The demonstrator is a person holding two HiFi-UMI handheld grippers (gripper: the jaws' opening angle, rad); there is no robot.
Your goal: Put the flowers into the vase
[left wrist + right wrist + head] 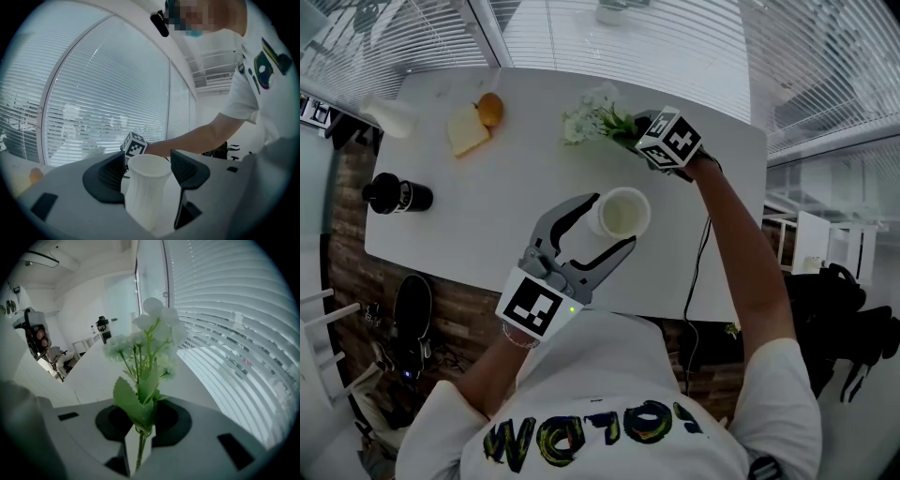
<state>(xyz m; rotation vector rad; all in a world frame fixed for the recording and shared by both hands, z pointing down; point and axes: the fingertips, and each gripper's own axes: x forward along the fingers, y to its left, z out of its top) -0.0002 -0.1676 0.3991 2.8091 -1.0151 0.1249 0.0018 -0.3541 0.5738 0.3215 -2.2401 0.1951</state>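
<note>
Left gripper (611, 219), closest in the head view, holds its jaws wide around the white vase (624, 212) on the desk (516, 178), both tips against its wall. Beyond them, the right gripper (630, 133) carries the flowers (592, 117). Left gripper view: the vase (146, 187) stands upright between the jaws, touching each. Right gripper view: narrow jaws pinch the stems of the flowers (150, 348), blooms rising ahead of the tips.
</note>
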